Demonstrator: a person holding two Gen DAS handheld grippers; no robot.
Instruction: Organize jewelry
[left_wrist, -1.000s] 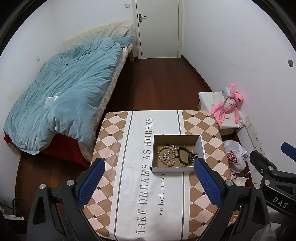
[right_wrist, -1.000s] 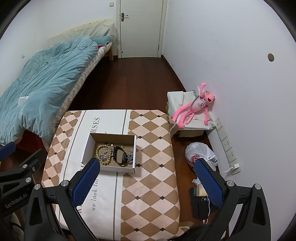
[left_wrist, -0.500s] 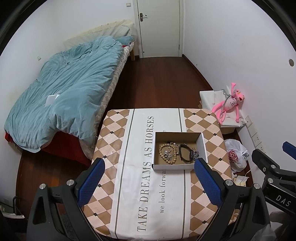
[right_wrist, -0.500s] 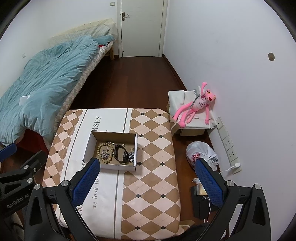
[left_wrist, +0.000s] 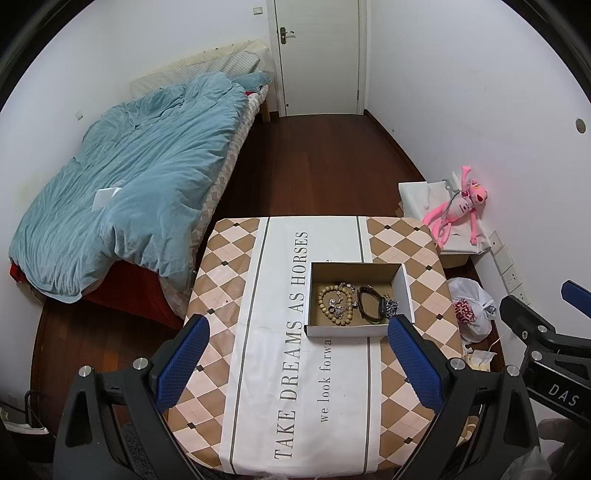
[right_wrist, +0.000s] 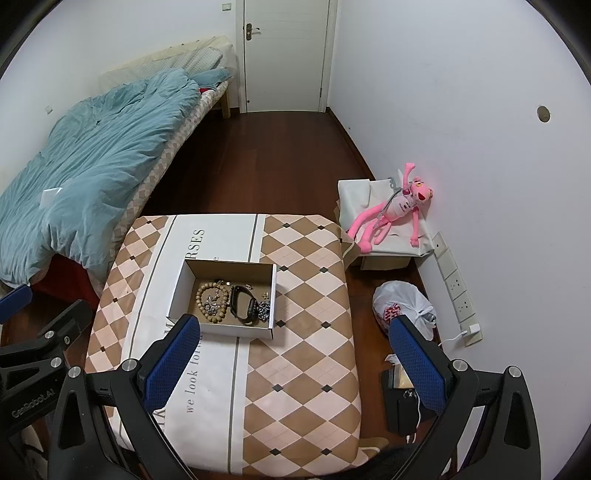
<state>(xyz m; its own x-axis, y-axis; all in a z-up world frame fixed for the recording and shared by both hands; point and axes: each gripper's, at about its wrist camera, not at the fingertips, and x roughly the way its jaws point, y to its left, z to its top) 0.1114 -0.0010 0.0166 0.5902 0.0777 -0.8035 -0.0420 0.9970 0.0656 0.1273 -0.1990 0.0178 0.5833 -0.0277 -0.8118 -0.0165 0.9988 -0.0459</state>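
An open cardboard box (left_wrist: 404, 291) (right_wrist: 177, 286) stands on the checkered table (left_wrist: 229, 280) (right_wrist: 306, 295). Inside it lie a wooden bead bracelet (left_wrist: 327, 304) (right_wrist: 207, 295), a black band (left_wrist: 369, 304) (right_wrist: 243, 304) and a silver chain (left_wrist: 392, 307) (right_wrist: 264, 309). My left gripper (left_wrist: 297, 360) is open and empty, held high above the table's near side. My right gripper (right_wrist: 295, 360) is open and empty, also high, to the right of the box. Each gripper shows at the edge of the other's view.
A bed with a blue duvet (left_wrist: 140, 192) stands left of the table. A pink plush toy (right_wrist: 391, 210) lies on a white box by the right wall. A white plastic bag (right_wrist: 402, 308) and dark items (right_wrist: 402, 402) lie on the floor right of the table.
Both grippers have drawn back and up from the table, so the box and table look smaller and farther. Both stay open and empty.
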